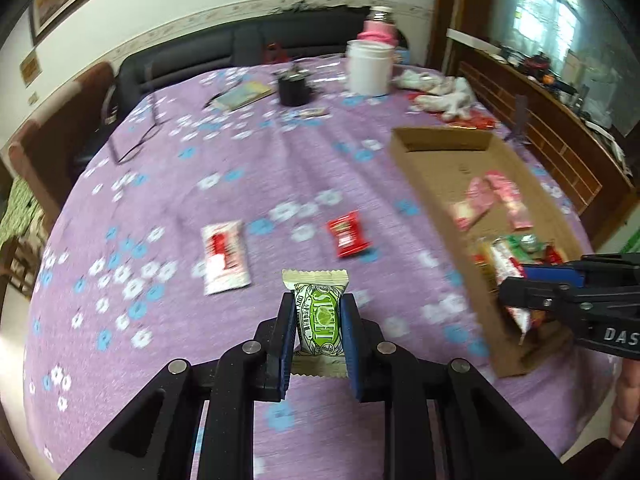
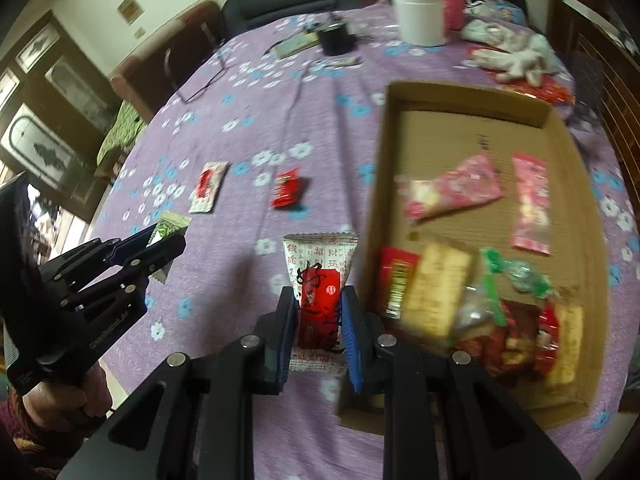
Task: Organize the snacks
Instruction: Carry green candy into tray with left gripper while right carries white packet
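So we've got one snack in each tong. Our left gripper [image 1: 318, 316] is clamped on a green-and-white wrapped candy [image 1: 319, 314], held above the purple flowered tablecloth [image 1: 240, 160]. Our right gripper [image 2: 319, 316] is squeezed onto a white-and-red snack packet [image 2: 320, 284], right beside the left wall of the cardboard tray [image 2: 378, 200]. The tray already holds pink packets [image 2: 530, 206] and a pile of mixed snacks [image 2: 460, 300]. A small red packet [image 1: 347, 234] and a white-and-red packet [image 1: 224, 256] lie on the cloth, well apart from the tray.
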Demonstrator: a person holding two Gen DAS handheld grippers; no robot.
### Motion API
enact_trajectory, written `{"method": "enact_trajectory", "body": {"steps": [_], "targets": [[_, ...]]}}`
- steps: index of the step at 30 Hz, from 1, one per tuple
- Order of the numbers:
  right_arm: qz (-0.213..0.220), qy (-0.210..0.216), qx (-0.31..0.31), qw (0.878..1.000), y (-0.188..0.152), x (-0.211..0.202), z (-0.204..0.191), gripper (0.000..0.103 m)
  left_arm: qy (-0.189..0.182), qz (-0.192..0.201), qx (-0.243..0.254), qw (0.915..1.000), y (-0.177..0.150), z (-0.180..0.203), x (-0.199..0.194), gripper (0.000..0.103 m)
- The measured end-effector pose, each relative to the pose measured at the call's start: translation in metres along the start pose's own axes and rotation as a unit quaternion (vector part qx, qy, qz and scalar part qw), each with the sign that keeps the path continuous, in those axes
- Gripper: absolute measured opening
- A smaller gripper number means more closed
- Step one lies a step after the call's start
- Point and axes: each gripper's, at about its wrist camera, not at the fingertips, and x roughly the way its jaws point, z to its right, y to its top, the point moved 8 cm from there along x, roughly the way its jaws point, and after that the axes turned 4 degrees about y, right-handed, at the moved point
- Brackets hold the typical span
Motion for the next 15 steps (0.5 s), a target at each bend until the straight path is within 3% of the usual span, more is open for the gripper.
{"method": "enact_trajectory", "body": {"steps": [15], "targets": [[0.027, -0.049, 0.106, 0.993, -0.024, -0.041, 0.104, 0.022, -0.086, -0.016, 0.1, 0.9912, 0.029, 0.139, 0.011, 0.022]]}}
